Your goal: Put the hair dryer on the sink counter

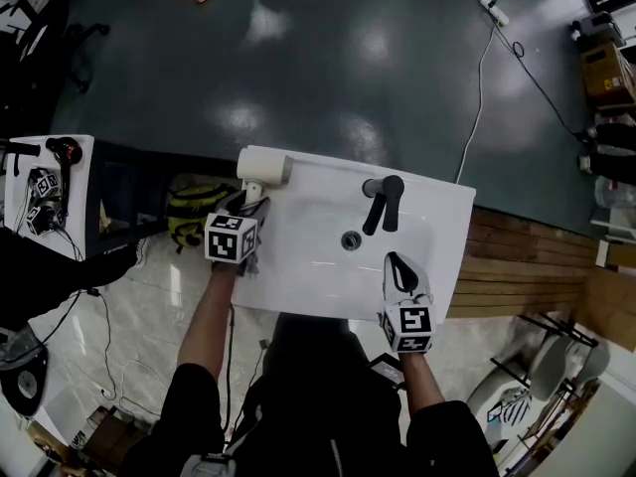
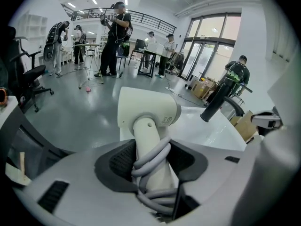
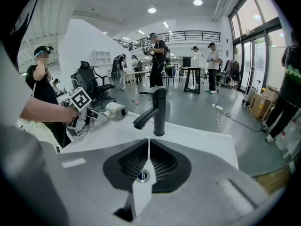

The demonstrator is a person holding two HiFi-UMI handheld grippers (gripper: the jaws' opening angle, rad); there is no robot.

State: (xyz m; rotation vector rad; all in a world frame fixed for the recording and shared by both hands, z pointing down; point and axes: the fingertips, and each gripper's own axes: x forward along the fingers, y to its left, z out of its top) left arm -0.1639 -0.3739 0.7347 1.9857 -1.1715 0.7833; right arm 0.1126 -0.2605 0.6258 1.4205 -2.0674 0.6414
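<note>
A white hair dryer [image 1: 263, 169] is at the far left corner of the white sink counter [image 1: 442, 217]. My left gripper [image 1: 253, 199] is shut on its handle, which has a grey cord [image 2: 150, 166] wound round it. In the left gripper view the dryer's head [image 2: 148, 112] points up between the jaws. From the right gripper view the hair dryer [image 3: 115, 110] lies low over the counter's left edge; I cannot tell if it touches. My right gripper [image 1: 399, 266] is shut on nothing, above the basin's near right, facing the black faucet [image 3: 155, 109].
The basin drain [image 1: 351, 239] sits in front of the faucet [image 1: 383, 202]. A side table [image 1: 79, 217] at the left holds a dark hair dryer [image 1: 65, 152] and marker cubes. A green bag [image 1: 194, 212] lies beside the sink. People stand far across the room [image 2: 115, 36].
</note>
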